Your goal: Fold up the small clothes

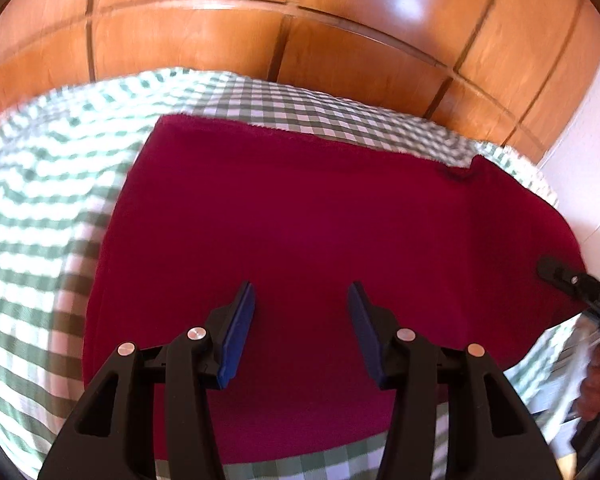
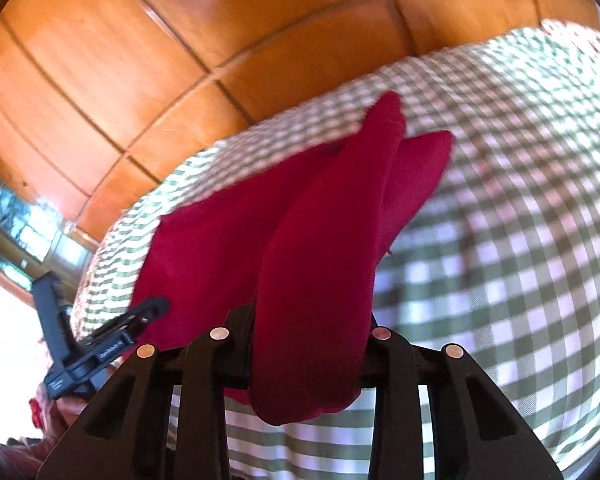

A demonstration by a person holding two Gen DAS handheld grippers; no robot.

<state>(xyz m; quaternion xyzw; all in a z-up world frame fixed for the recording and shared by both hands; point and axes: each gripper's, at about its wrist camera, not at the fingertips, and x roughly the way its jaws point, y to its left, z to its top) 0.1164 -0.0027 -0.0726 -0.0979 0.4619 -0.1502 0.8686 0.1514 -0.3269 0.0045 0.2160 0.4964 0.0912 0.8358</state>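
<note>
The right gripper (image 2: 306,336) pinches the crimson cloth's (image 1: 292,216) right edge, lifted. The left gripper (image 1: 302,308) hovers part-open, empty. Folding has barely begun.

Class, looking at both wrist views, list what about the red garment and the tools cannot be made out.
- Right tool pads: right wrist view, hidden by bunched red garment.
- Garment's type: unclear in both views.
- Garment's near edge: left wrist view, hidden behind the left tool.

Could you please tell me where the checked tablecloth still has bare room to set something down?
Bare green-and-white checked tablecloth lies beside and beyond the dark red garment. The middle is crowded: left gripper above it, right gripper clamping one end.
</note>
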